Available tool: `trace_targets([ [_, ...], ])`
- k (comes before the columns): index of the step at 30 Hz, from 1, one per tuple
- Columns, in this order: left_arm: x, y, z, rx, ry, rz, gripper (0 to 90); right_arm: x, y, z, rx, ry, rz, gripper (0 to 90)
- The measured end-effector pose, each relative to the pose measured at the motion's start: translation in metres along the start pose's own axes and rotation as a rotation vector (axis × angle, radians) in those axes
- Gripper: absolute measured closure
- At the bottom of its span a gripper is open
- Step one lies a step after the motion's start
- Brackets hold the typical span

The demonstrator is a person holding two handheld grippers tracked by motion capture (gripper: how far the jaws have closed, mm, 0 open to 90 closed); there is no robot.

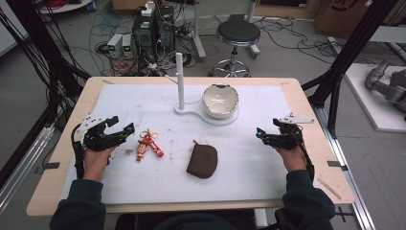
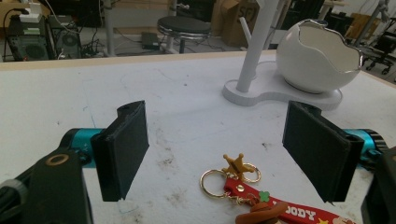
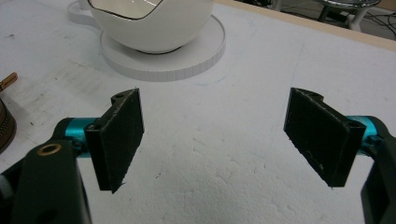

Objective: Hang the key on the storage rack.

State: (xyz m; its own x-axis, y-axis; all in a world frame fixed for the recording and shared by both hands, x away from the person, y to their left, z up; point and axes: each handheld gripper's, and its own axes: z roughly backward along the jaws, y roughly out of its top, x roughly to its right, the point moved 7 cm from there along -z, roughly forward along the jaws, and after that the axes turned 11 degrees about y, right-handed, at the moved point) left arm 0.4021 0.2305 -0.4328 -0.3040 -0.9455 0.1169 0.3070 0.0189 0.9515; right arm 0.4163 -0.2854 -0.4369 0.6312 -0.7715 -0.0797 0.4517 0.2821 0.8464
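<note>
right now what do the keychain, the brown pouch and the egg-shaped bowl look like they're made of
Keychain: a red strap, probably soft plastic or rubber, printed lettering, with shiny gold metal rings and a star charm.
Brown pouch: matte dark brown, looks like leather or imitation leather; a stamped round mark and a zip edge show.
Egg-shaped bowl: glossy white, likely ceramic or hard plastic, with a thin metallic line along its jagged rim.

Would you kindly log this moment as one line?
left gripper: open, near keychain | right gripper: open, empty | pouch: untouched | bowl: on stand
</note>
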Motion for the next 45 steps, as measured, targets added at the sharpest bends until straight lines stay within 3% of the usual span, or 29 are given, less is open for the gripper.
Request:
trace_targets([
  [6, 0.002, -0.003, -0.003, -0.023, 0.002, -0.013, 22.6, 0.004, -0.001, 0.002, 0.013, -0.001, -0.022, 20.3],
  [12, 0.008, -0.005, -0.003, -0.047, 0.0, -0.025, 22.7, 0.004, -0.003, 0.001, 0.006, -0.004, -0.012, 20.4],
  [17, 0.013, -0.011, -0.003, -0.094, -0.006, -0.034, 24.3, -0.001, -0.002, 0.001, -0.002, -0.009, -0.001, 20.4],
  [21, 0.02, -0.02, -0.006, -0.142, -0.014, -0.044, 26.3, -0.002, -0.001, 0.0, 0.0, -0.008, 0.003, 20.4],
  [22, 0.025, -0.029, -0.009, -0.201, -0.003, -0.07, 27.3, -0.001, -0.002, 0.0, -0.006, -0.008, 0.0, 20.4],
  [25, 0.029, -0.039, -0.013, -0.274, 0.01, -0.079, 27.9, 0.0, -0.002, -0.002, -0.008, -0.008, 0.0, 20.4],
  [33, 0.04, -0.051, -0.011, -0.336, -0.008, -0.081, 29.6, 0.001, -0.003, -0.001, -0.008, -0.008, -0.002, 20.4],
  [36, 0.041, -0.059, -0.012, -0.39, 0.047, -0.13, 29.6, 0.0, -0.003, -0.002, -0.011, -0.007, 0.002, 20.5],
  [39, 0.042, -0.065, -0.013, -0.437, 0.071, -0.15, 29.5, 0.0, -0.003, -0.002, -0.012, -0.006, 0.004, 20.5],
  [45, 0.046, -0.066, -0.014, -0.455, 0.089, -0.222, 26.7, 0.001, -0.004, -0.003, -0.018, -0.009, 0.001, 20.5],
])
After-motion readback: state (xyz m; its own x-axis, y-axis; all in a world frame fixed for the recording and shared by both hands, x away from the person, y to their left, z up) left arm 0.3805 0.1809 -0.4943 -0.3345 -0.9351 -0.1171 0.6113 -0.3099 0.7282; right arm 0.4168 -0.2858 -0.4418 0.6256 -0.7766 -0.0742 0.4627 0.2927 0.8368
